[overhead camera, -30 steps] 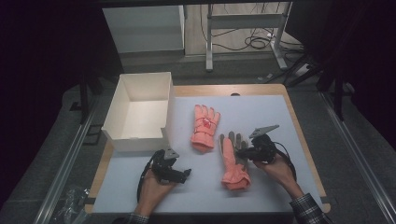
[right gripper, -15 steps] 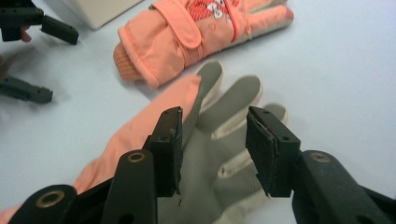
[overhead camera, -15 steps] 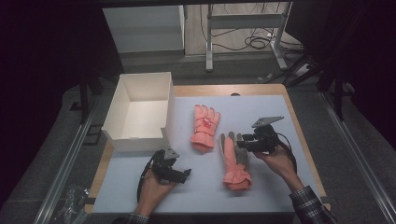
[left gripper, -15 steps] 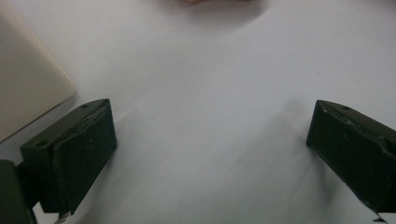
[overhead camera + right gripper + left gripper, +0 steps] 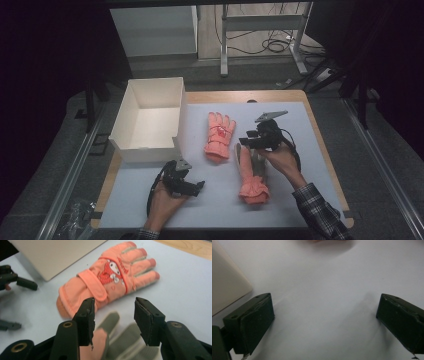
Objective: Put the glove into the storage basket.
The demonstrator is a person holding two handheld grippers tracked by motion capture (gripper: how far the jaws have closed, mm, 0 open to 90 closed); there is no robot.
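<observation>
The palm-up glove [image 5: 251, 172] lies at lower centre-right of the high view, its long axis running nearly up and down the frame, cuff toward the bottom edge and grey fingers toward the top. The right claw [image 5: 246, 142] hangs directly over those fingertips, jaws parted with nothing between them; in the right gripper view the grey fingers [image 5: 125, 338] sit just below the gap. The second glove [image 5: 219, 135], face up, lies just left of it, near the white box [image 5: 150, 120]. The left claw [image 5: 197, 187], open and empty, rests on the surface [image 5: 310, 150] at lower left, clearly the farther one.
</observation>
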